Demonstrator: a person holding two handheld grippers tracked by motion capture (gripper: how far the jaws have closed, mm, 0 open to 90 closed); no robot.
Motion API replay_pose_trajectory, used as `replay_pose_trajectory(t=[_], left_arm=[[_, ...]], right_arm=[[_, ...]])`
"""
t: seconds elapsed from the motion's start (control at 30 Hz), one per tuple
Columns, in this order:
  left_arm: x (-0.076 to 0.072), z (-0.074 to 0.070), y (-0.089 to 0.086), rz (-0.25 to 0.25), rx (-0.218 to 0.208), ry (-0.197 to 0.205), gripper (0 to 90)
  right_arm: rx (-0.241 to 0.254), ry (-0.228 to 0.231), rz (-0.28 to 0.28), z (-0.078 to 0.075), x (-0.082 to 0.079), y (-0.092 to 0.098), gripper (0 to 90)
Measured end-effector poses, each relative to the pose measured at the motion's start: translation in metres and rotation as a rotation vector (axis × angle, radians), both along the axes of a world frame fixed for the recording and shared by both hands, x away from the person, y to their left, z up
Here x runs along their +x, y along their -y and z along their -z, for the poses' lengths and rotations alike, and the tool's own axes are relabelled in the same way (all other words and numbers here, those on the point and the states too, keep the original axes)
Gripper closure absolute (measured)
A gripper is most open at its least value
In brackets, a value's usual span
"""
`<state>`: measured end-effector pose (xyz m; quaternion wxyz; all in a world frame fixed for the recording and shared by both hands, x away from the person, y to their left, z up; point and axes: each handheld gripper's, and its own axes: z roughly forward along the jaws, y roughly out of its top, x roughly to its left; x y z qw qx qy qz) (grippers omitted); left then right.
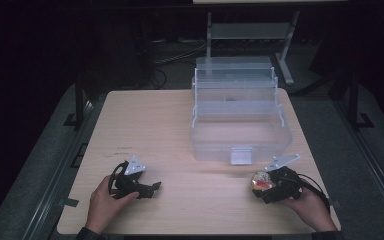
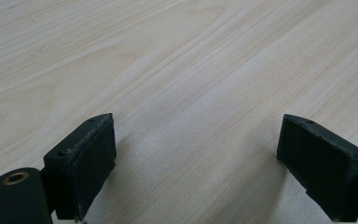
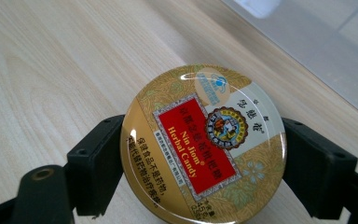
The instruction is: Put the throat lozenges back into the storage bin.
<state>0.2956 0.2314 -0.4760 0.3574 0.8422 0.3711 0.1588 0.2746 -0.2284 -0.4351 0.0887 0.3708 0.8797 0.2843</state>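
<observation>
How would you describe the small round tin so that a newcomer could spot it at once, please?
Start at the clear plastic box on the light wooden table. Near its front right corner, the right gripper clamps a round gold candy tin, marked by its red label.

Lettering on candy tin (image 3: 204,144), centre of frame.
Red panel reads "Nin Jiom Herbal Candy" in gold; Chinese characters beside it and along the gold rim, too small to read.

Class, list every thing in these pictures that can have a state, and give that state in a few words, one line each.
Herbal candy tin: lid on, clamped flat between the jaws.
Right tool: shut on the tin.
Left tool: open, nothing between its jaws.
Clear tiered storage box: opened out, trays stepped back.
</observation>
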Motion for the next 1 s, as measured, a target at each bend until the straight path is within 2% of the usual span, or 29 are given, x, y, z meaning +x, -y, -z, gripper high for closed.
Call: replay_pose_trajectory(t=[0.43, 0.83, 1.0], left_arm=[[0.0, 0.0, 0.0, 0.0, -0.001, 0.003, 10.9], [0.0, 0.0, 0.0, 0.002, 0.002, 0.002, 10.9], [0.0, 0.0, 0.0, 0.002, 0.001, 0.002, 10.9]], right_arm=[[-0.003, 0.022, 0.026, -0.011, -0.001, 0.013, 19.5], [-0.009, 0.018, 0.047, -0.02, 0.0, 0.02, 19.5], [-0.002, 0.045, 0.049, -0.031, 0.002, 0.023, 19.5]])
